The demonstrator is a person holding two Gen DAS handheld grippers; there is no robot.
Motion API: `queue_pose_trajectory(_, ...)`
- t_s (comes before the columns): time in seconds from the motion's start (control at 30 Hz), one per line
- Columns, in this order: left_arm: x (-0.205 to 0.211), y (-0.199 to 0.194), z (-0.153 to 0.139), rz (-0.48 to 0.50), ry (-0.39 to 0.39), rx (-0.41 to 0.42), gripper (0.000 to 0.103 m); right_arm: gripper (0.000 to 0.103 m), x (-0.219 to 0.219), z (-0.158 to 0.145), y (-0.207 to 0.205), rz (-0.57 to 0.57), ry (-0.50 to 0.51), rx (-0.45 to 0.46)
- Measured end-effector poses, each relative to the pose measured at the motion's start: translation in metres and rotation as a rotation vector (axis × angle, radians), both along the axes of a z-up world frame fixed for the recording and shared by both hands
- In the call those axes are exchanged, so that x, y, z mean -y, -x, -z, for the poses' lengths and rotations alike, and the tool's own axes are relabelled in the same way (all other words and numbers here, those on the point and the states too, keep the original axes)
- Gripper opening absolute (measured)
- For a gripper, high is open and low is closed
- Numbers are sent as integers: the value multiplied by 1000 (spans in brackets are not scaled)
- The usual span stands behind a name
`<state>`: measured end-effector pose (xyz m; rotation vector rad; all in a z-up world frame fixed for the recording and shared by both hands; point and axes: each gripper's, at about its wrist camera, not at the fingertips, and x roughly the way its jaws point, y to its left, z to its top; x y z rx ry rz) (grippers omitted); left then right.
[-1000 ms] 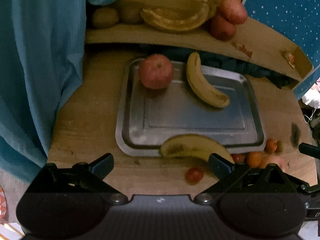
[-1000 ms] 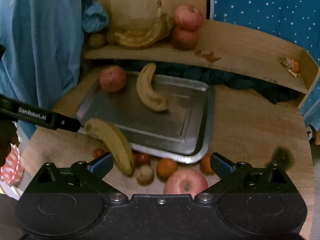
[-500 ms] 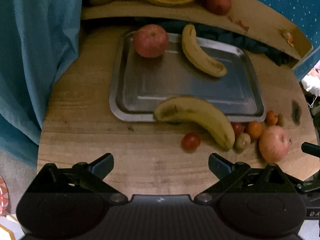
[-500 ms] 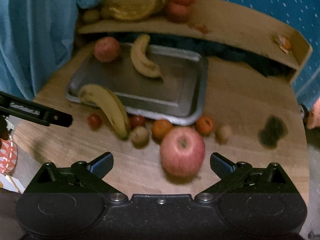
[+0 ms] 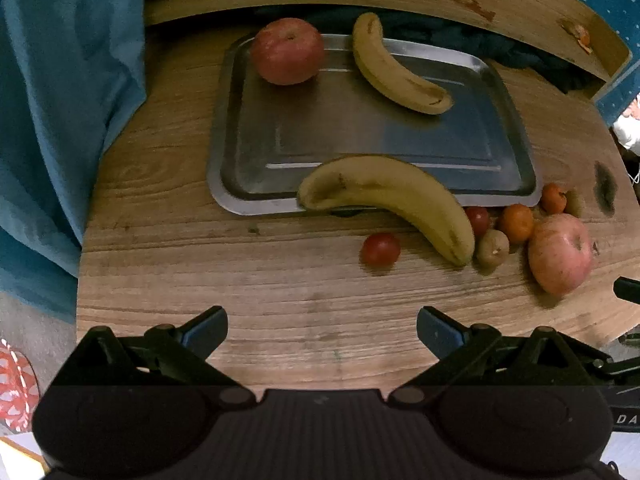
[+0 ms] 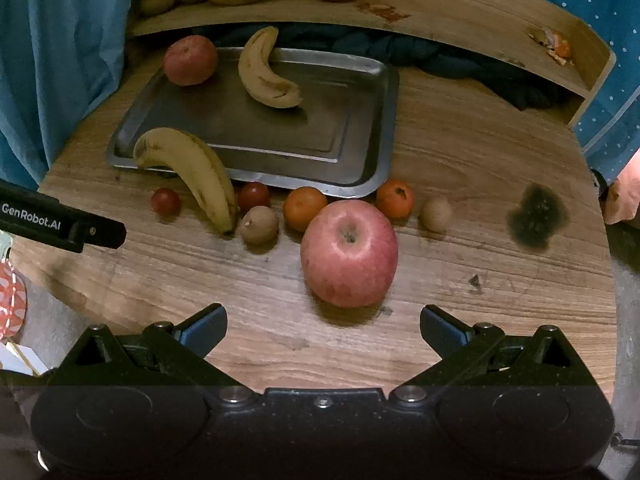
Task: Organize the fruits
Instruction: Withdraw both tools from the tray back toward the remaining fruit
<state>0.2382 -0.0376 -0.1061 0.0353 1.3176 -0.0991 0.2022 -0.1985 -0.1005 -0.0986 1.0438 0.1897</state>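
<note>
The right gripper [image 6: 322, 328] hangs low over the table [image 6: 460, 160] with jaws spread and empty, the big apple [image 6: 349, 253] just ahead between the fingertips; a fast or off-centre close could roll it into the small fruit behind. The left gripper [image 5: 322, 330], also spread and empty, hovers short of a banana [image 5: 390, 196] straddling the tray [image 5: 516, 128] rim, which could tip either way if nudged.

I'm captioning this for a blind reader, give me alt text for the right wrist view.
The open right gripper hovers over a wooden table just short of a red apple. Beyond it small fruits line a metal tray holding an apple and a banana; another banana lies across the tray's near rim.
</note>
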Motion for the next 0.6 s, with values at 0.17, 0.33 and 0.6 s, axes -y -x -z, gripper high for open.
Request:
queue_pose_trajectory(0.17,3,-2,-4,5,3,17,103,102,2,-4,-2,7,0,16)
queue_pose_trajectory(0.33,6,-5,-5,2,6,27,103,102,4,-10,-6,1,2,47)
queue_pose_trajectory(0.6,-2,-11,1,-20,25,7,103,102,-2,-22,-16,-74,-18,115)
